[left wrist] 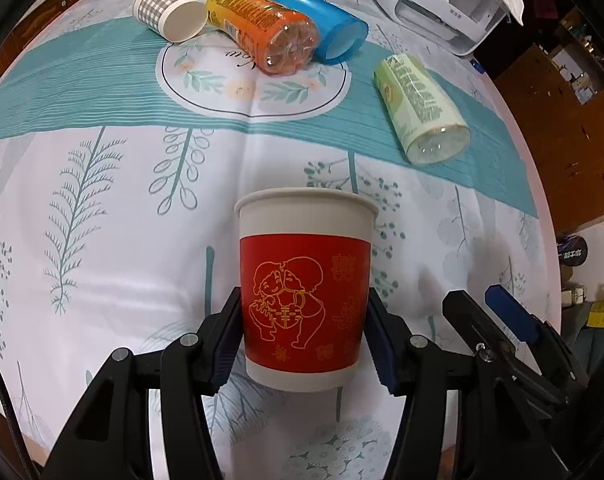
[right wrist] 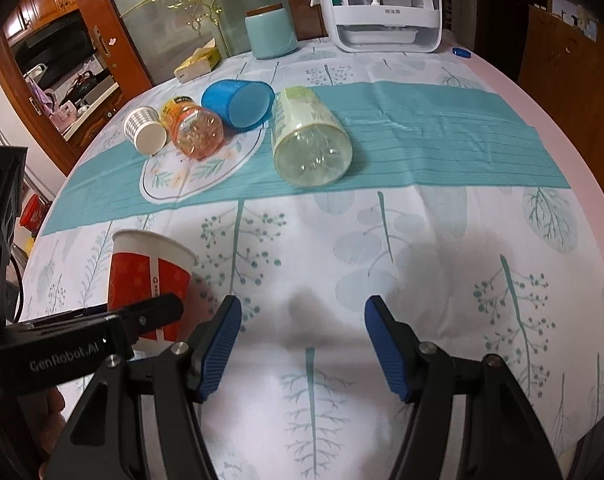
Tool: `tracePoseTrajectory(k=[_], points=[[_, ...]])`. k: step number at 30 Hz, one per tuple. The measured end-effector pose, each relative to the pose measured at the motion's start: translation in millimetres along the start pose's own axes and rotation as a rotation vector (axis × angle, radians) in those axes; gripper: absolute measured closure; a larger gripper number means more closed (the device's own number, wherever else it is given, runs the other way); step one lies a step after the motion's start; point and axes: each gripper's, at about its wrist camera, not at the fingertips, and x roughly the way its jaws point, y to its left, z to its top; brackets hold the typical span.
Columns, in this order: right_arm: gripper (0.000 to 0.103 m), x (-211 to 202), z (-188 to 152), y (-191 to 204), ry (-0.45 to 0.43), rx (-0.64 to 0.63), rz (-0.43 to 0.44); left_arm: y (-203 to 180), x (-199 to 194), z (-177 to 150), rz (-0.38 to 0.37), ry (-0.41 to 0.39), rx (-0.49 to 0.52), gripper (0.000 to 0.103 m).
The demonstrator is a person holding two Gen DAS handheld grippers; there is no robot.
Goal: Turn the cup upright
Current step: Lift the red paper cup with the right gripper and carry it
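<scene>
**Cup upright in left tool, set-down pending**

We have the red paper cup (left wrist: pixel 305 292) clamped in the left tool (left wrist: pixel 304 340), lower centre of the left wrist view, rim up. Jaws press on both sides of the lower wall. The base looks slightly above the tabletop (left wrist: pixel 114 208); we can't confirm contact. The right tool (right wrist: pixel 302 344) sits wide apart at the bottom of its own view, holding nothing.

The flip itself looks done; we judge we're at the placing step. Next: lower until the base seats flat, then release evenly so the light cup doesn't tip. The checked cup (left wrist: pixel 168 10), orange bottle (left wrist: pixel 262 28), blue cup (left wrist: pixel 322 26) and green bottle (left wrist: pixel 420 110) lie on their sides toward the top, well apart.
</scene>
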Motion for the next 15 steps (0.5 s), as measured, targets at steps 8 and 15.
tracePoseTrajectory(k=[8,15], points=[[0.039,-3,-10,-4,0.004,0.012,-0.013,-10,2,-11,0.019,-0.008,0.04,0.047],[0.039,-3,-12,-9,0.007,0.019,-0.026,-10,2,-11,0.013,-0.003,0.046,0.045]])
